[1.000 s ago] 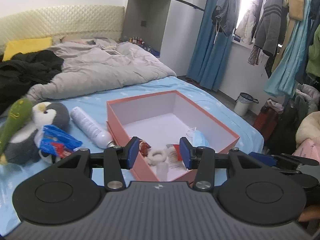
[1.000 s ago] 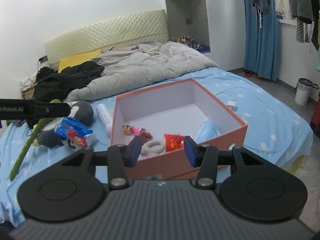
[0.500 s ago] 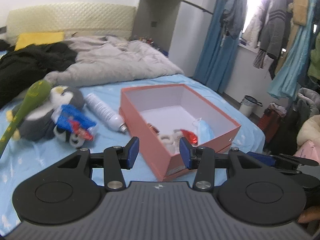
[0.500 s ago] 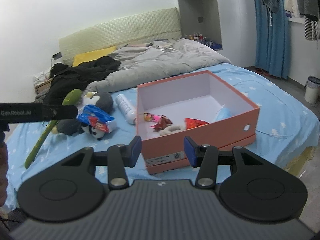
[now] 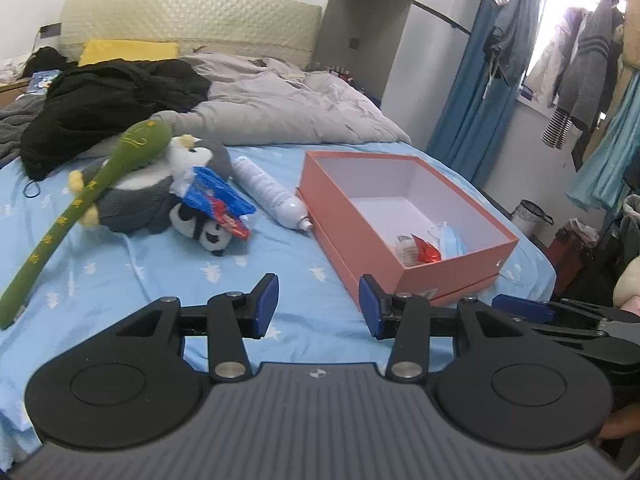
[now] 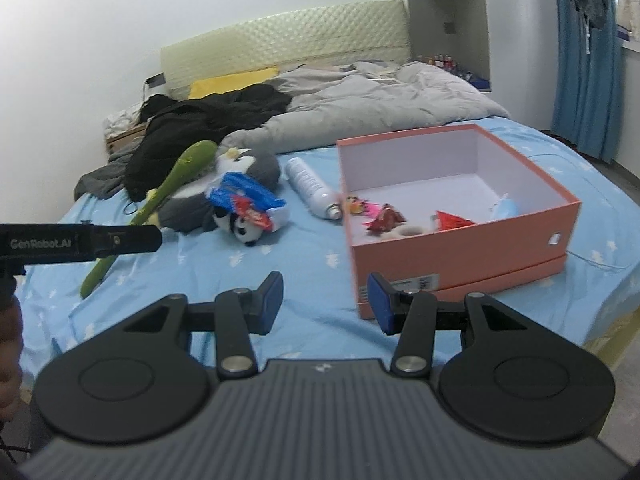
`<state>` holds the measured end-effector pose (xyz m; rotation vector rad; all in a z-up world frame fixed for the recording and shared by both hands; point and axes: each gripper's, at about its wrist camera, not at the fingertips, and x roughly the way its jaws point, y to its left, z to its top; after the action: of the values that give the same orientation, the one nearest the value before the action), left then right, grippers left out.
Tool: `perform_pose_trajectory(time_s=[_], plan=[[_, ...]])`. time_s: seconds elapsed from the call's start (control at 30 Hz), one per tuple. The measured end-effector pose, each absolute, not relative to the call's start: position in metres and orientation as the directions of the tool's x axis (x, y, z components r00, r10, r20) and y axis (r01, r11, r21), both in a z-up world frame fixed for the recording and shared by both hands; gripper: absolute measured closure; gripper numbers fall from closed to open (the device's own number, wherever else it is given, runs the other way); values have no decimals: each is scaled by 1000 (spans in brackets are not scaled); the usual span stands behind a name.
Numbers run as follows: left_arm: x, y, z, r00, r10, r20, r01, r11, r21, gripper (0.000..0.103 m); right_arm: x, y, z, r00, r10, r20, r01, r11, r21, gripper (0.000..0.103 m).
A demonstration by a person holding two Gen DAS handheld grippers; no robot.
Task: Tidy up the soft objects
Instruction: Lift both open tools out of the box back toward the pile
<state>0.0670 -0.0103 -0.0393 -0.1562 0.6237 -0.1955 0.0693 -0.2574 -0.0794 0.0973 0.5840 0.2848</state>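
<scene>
Bed [image 5: 140,272]: box [image 6: 460,248] with wrappers [image 6: 384,216]

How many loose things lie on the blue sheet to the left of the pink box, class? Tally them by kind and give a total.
Plush toys: 3 (green plush stick, grey penguin, small panda)
Snack packets: 1 (blue packet)
Spray cans: 1 (white can)
Total: 5

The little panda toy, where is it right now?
The panda toy lies on the blue bed sheet, left of the pink box in both views, partly under a blue snack bag beside the grey penguin plush.
</scene>
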Motion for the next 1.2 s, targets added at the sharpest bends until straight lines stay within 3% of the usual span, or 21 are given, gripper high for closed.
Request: perform_pose_trajectory(time_s=[0.3,0.67,1.2], plan=[[48,16,-47,810,-177,-559,87,979,-183,52,72,-222,-78,778,334,-532,-302,942,149,53],[53,61,-74,804,-145,-577,-1,970,-245,52,78,-183,-93,736,370,-567,-366,922,127,53],[155,109,-167,772,-61,-633,-168,940,-297,51,164,-142,-155,652,385,-653,-432,897,98,53]])
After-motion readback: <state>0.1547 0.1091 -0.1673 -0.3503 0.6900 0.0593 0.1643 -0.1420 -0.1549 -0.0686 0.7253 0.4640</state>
